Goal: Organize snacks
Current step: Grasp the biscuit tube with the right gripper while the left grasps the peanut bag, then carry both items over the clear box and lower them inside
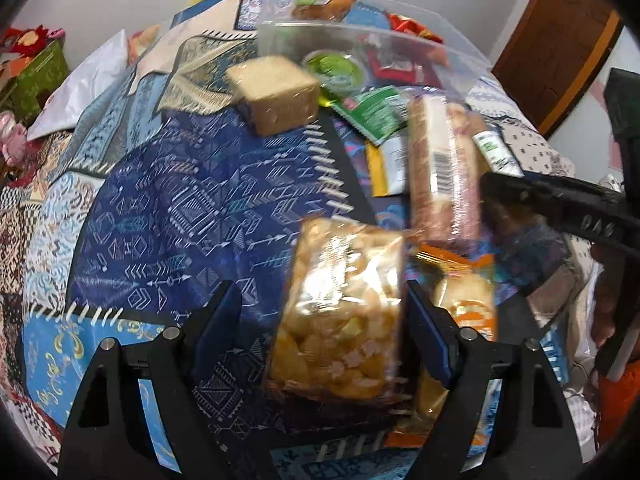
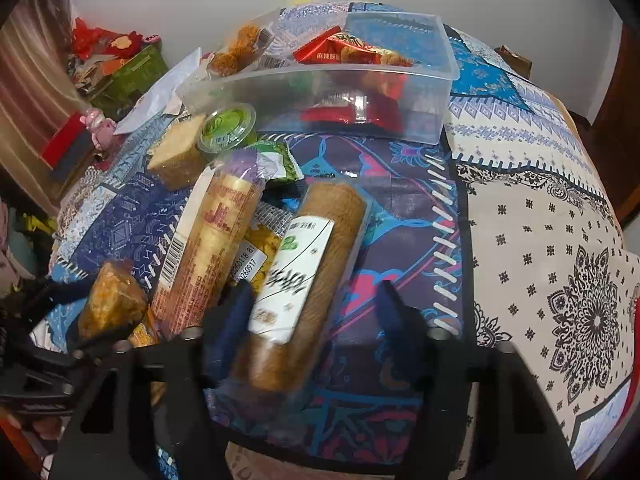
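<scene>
A patchwork tablecloth [image 2: 540,208] is strewn with wrapped snacks, and a clear plastic box [image 2: 400,76] at the far side already holds red packets. The left gripper [image 1: 324,320] is spread around a crinkly clear bag of golden puffed pieces [image 1: 340,312], not visibly pinching it; the bag looks light, crushable and slippery, best taken across its middle. The right gripper [image 2: 312,312] stands spread over a brown roll in clear film [image 2: 308,276], apparently soft and light; hold it mid-length, gently. Beside it lies a stiffer biscuit tube [image 2: 208,248].
</scene>
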Available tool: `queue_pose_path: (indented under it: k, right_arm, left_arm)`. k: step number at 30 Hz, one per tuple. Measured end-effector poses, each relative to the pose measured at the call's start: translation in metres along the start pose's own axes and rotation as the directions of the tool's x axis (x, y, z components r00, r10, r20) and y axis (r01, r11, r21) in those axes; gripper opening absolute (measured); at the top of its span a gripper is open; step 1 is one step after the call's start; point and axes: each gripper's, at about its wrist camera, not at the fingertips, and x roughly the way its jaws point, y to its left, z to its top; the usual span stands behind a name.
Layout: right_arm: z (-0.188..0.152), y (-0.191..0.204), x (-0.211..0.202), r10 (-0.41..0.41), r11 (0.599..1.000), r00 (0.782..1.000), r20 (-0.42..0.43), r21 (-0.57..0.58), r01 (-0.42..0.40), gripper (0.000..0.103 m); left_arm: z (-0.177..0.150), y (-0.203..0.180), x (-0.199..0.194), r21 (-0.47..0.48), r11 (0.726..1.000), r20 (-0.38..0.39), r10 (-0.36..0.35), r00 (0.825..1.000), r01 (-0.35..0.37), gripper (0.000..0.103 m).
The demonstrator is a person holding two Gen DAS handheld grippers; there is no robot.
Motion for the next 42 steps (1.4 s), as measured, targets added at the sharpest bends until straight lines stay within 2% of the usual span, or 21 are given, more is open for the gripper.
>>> queue_pose_path:
  k: [3,6,17,25,34,42]
  right_arm:
    - [0.003,-0.003,0.002,-0.002,1.0,1.0,-0.002,0.008,0.002,0.044]
    - [0.008,0.0,0.006,-0.019,1.0,1.0,-0.007,0.002,0.019,0.044]
    - [0.009,0.001,0.001,-0.041,0.999,0.999,0.036,-0.004,0.041,0.034]
    - [0.015,-0.004,-0.024,-0.034,0.999,0.994,0.101,-0.003,0.035,0.033]
    - [0.047,-0.011,-0.054,-0.029,1.0,0.978,0.207,0.004,0.029,0.033]
    - [0.084,-0.023,-0.061,-0.033,0.999,0.962,0.272,0.028,0.026,0.033]
  left_arm:
    - [0.0,0.006,-0.001,-0.028,1.0,0.024,-0.001,1.0,0.001,0.069]
    - [0.003,0.008,-0.001,-0.045,0.999,0.037,-0.007,0.999,0.008,0.047]
    - [0.021,0.007,-0.021,-0.054,0.998,0.115,-0.003,0.993,0.01,0.045]
    - [0.051,-0.002,-0.046,-0.031,0.999,0.208,-0.003,0.978,0.01,0.045]
    - [0.1,-0.009,-0.059,-0.025,0.999,0.283,-0.018,0.959,0.026,0.045]
    - [0.145,-0.023,-0.05,-0.007,0.999,0.31,-0.044,0.95,0.049,0.045]
